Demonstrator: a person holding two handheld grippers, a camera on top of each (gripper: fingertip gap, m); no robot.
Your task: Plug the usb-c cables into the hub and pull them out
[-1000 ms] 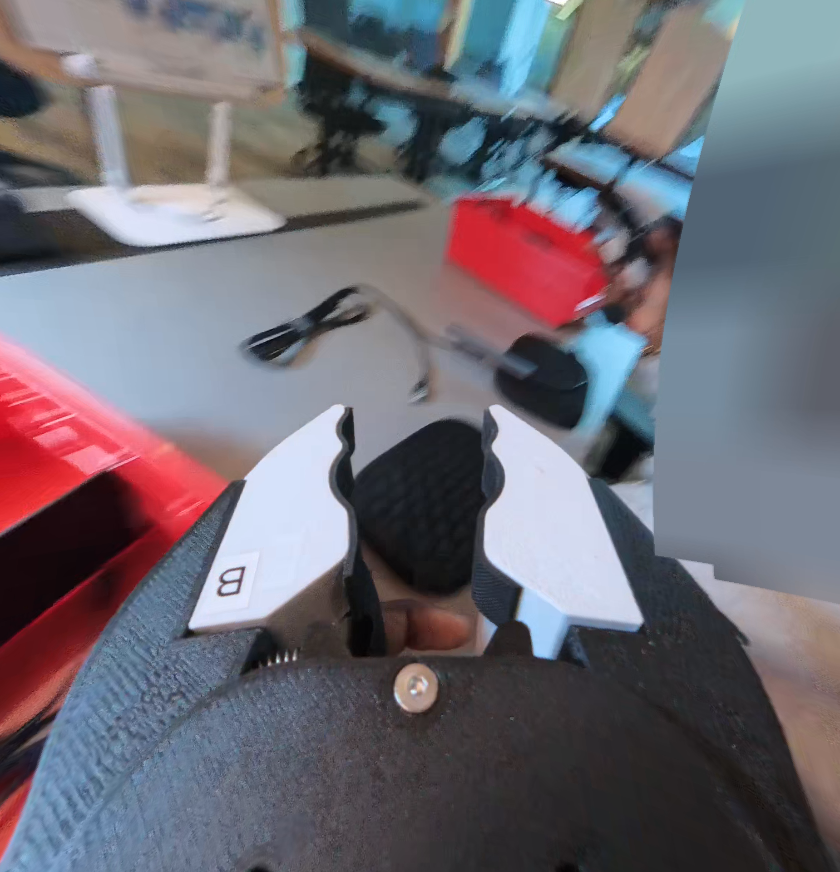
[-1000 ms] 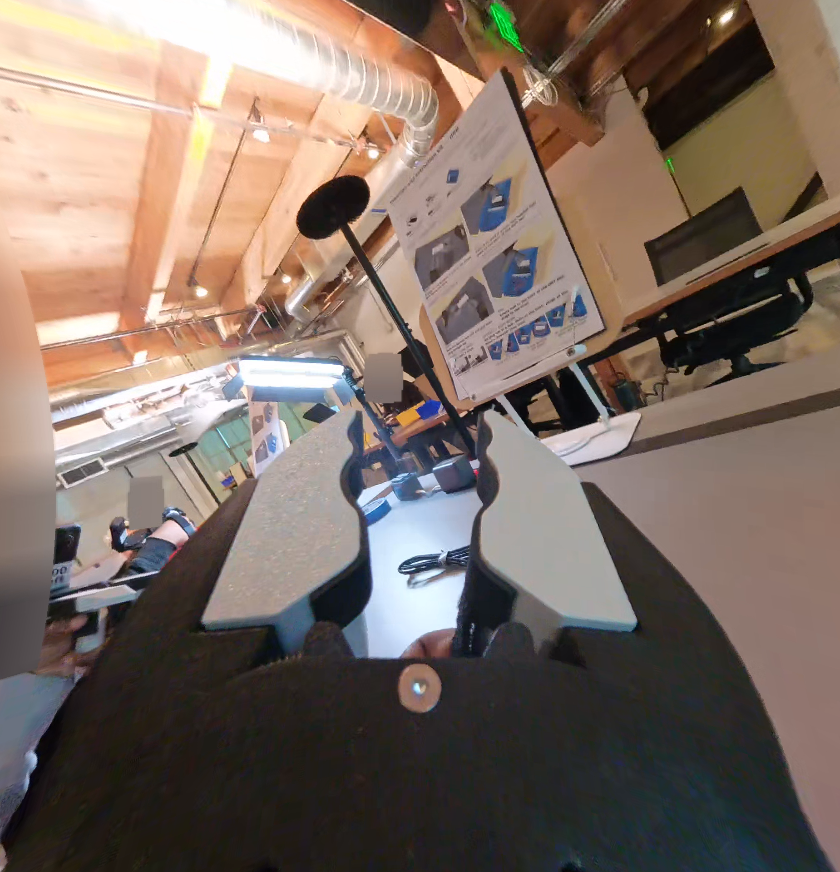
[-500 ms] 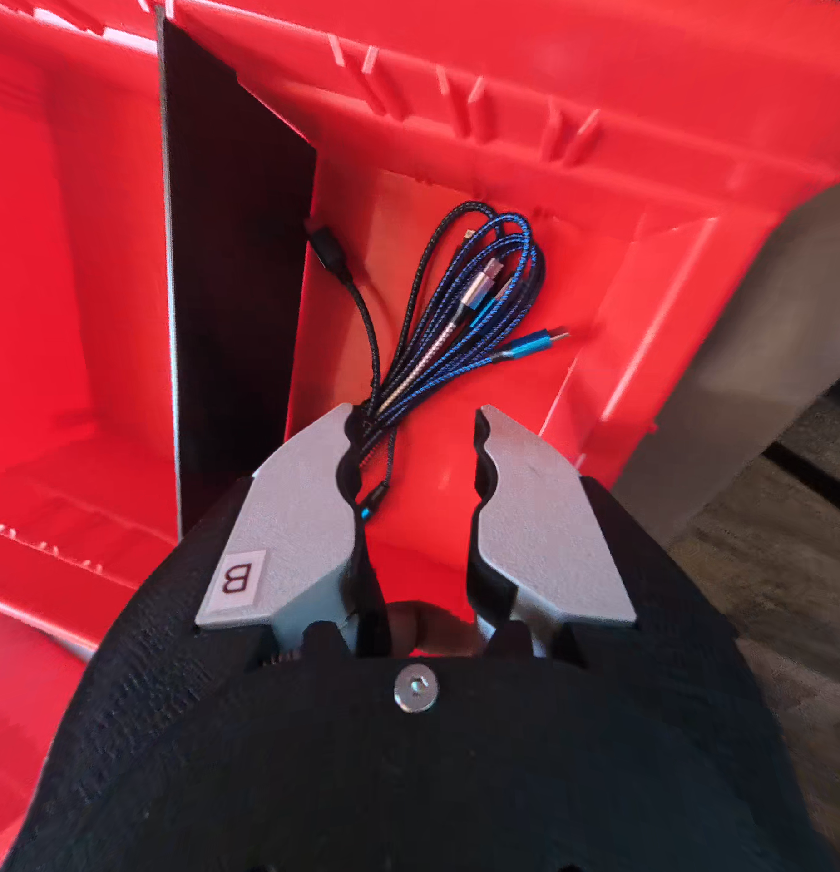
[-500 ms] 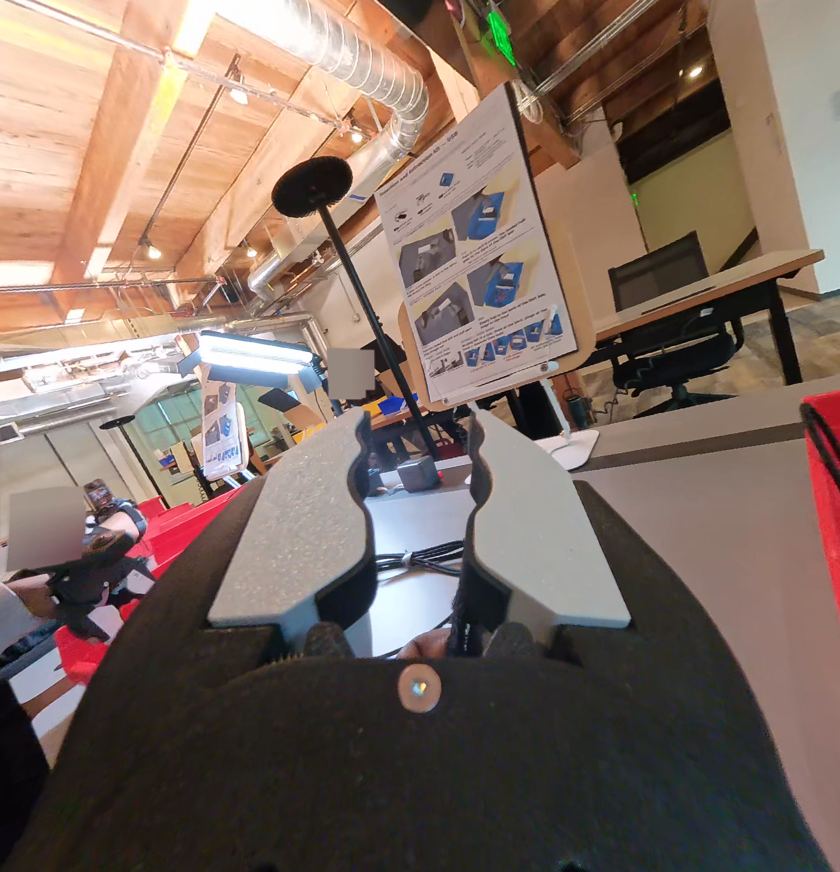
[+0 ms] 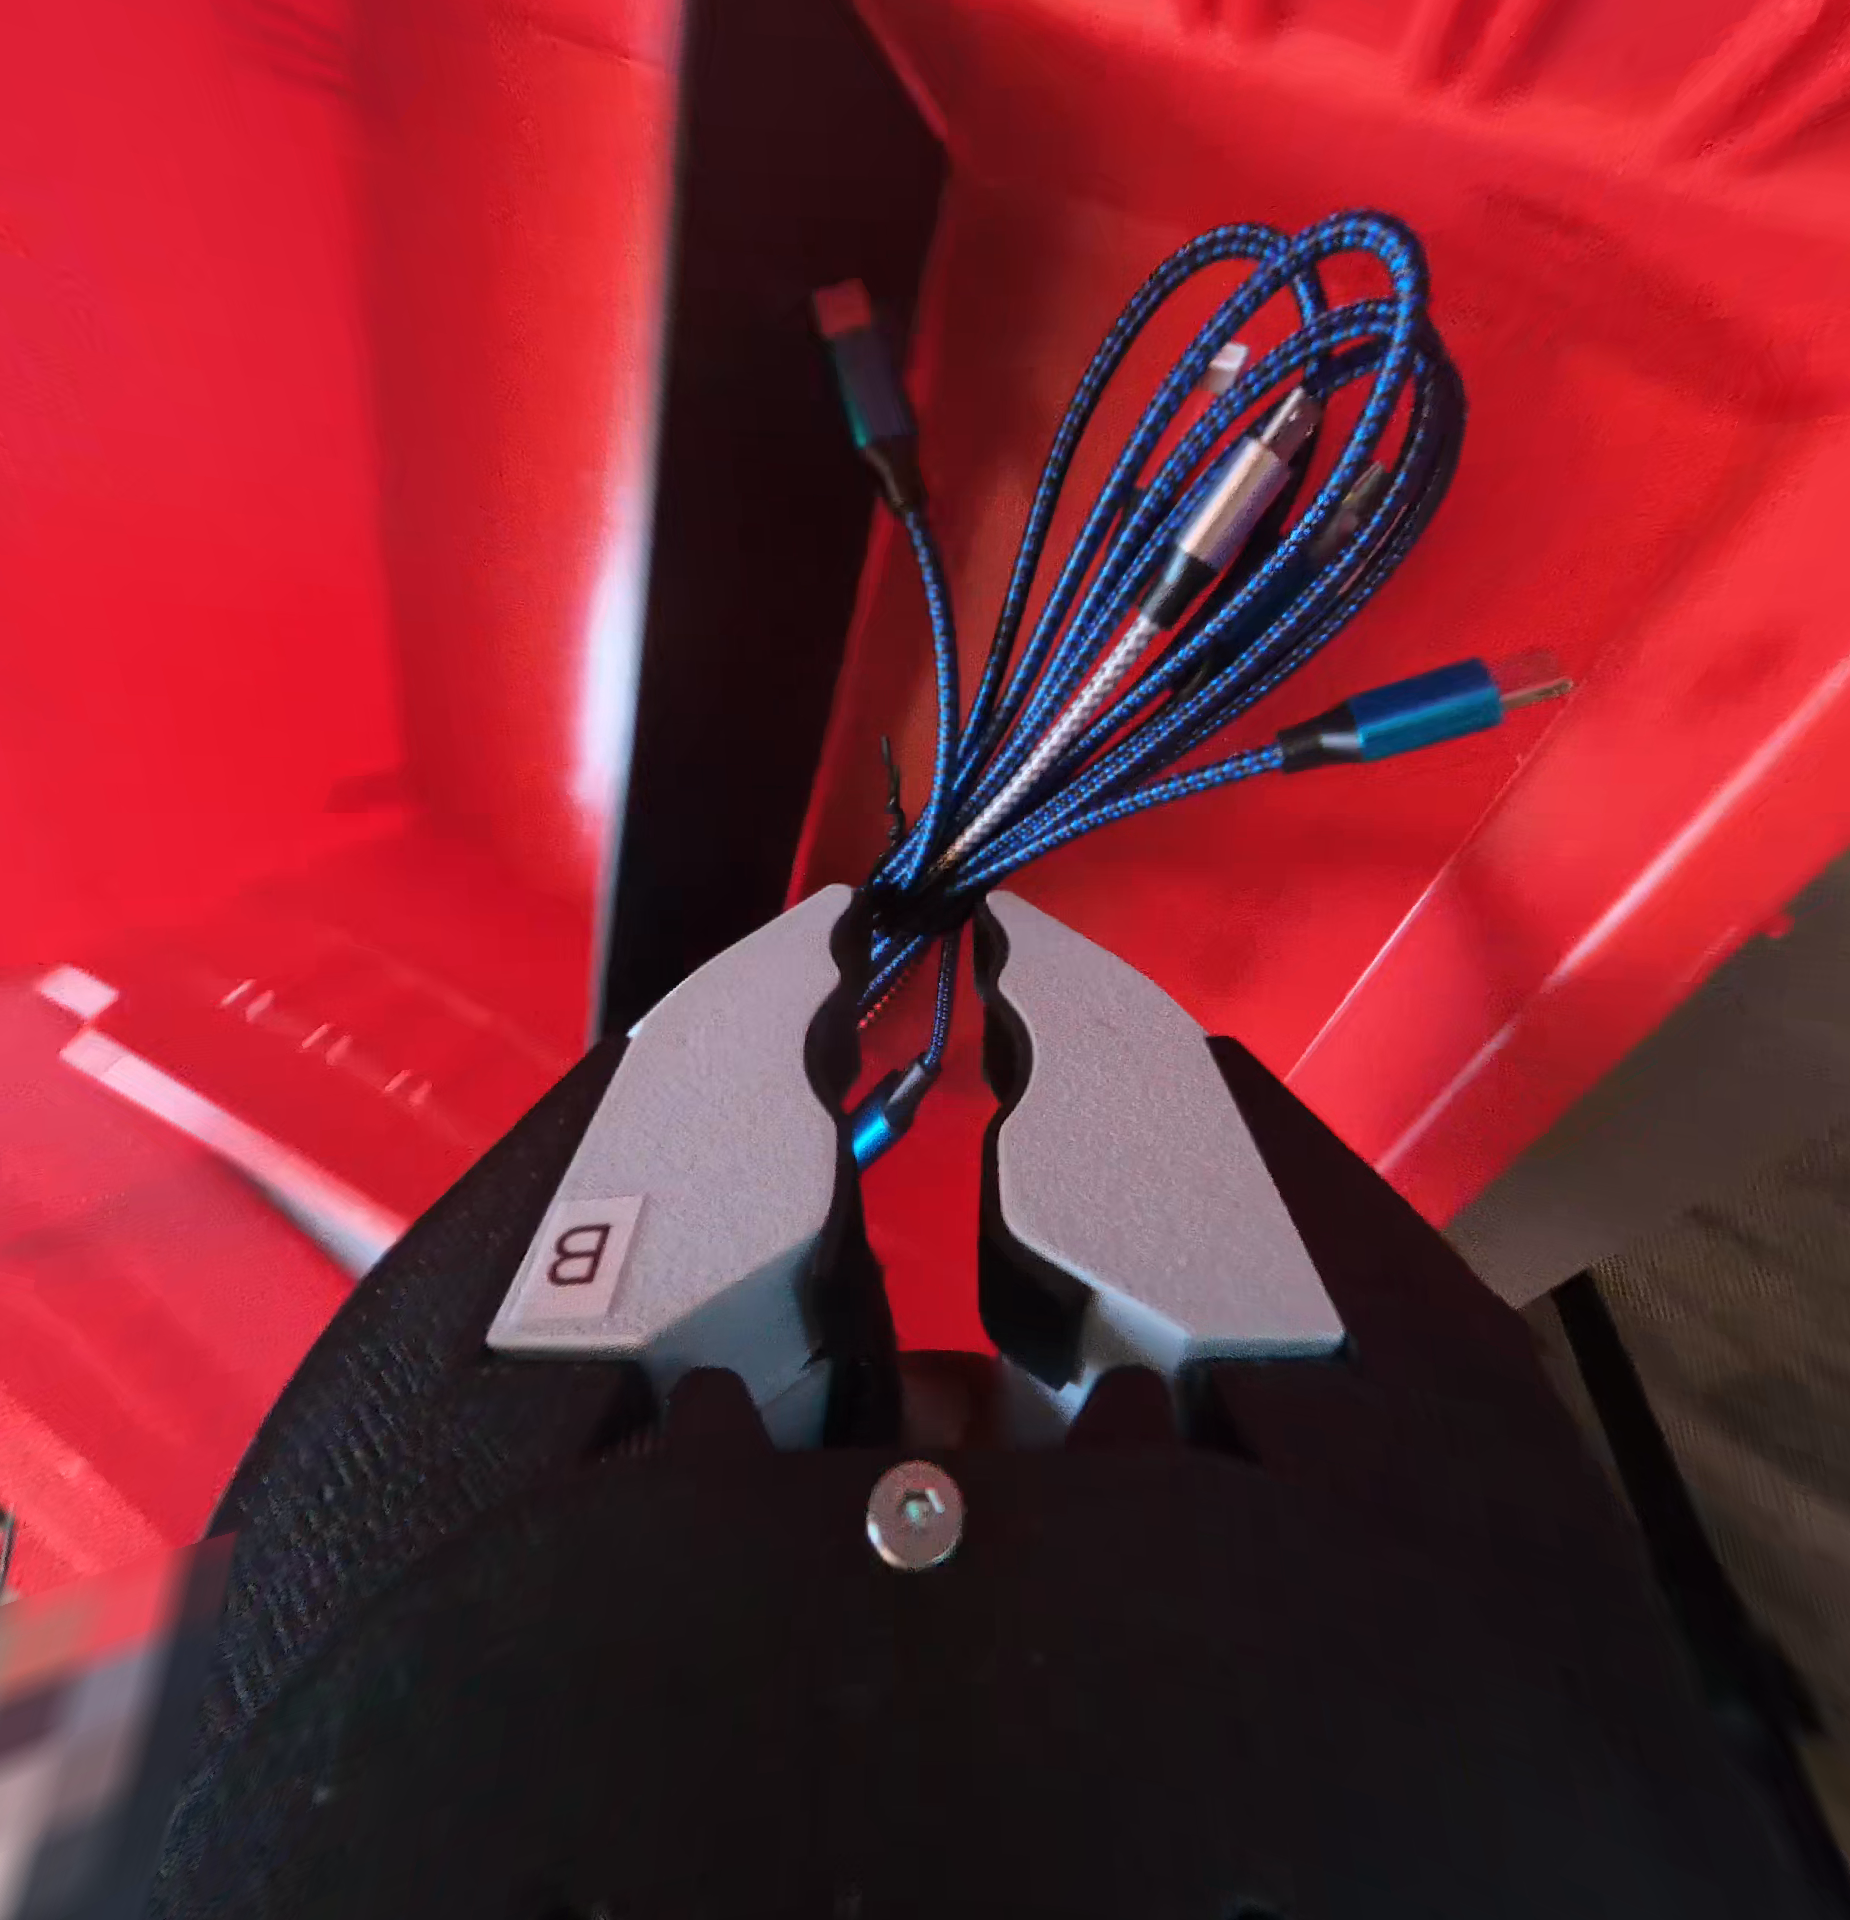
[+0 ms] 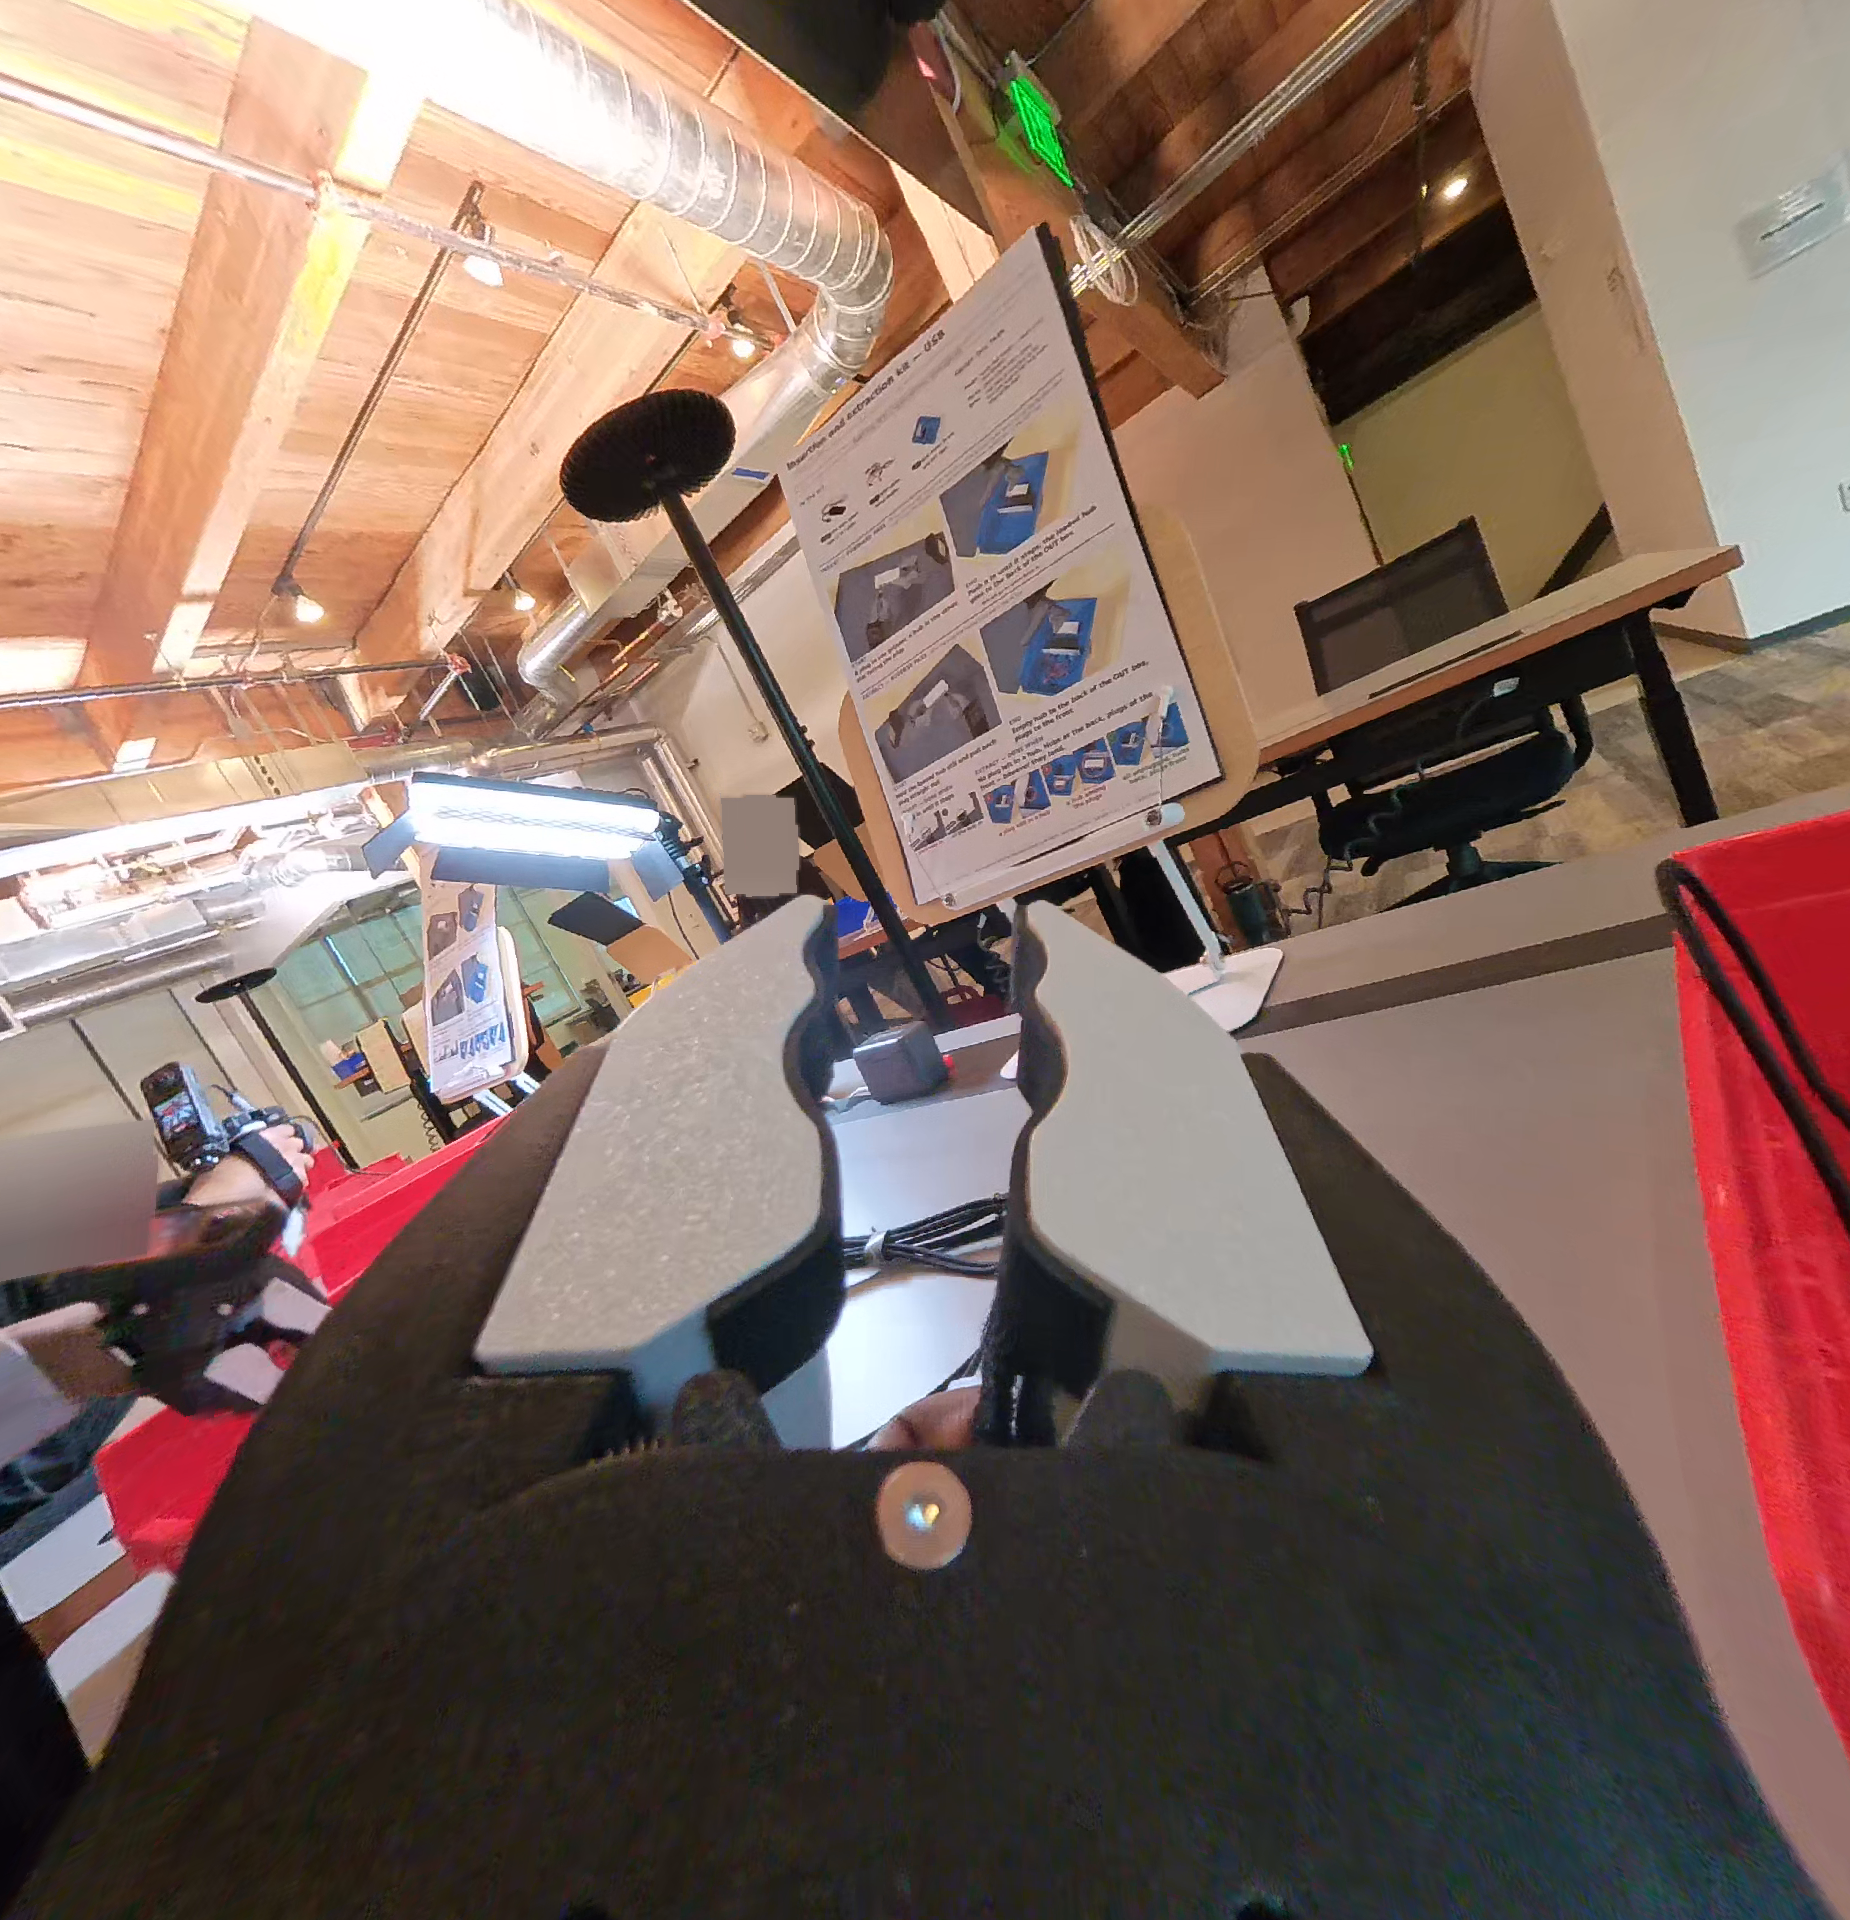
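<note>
Fingers of the left gripper are closed on a bundle of blue and black braided cables, pinched at the tied middle where the strands meet. The bundle is held inside a red plastic bin, beside a black divider wall. Loops and plugs fan out past the fingertips: a bright blue metal plug, a silver plug and a dark plug. The cables look light, soft and floppy, so loose ends will likely swing and could snag. For plugging in, a hard plug body would be a better hold than the bendy cord.

Fingers of the right gripper are parted and nothing is held. They point over a grey bench, where a black cable bundle lies. No hub is seen.
</note>
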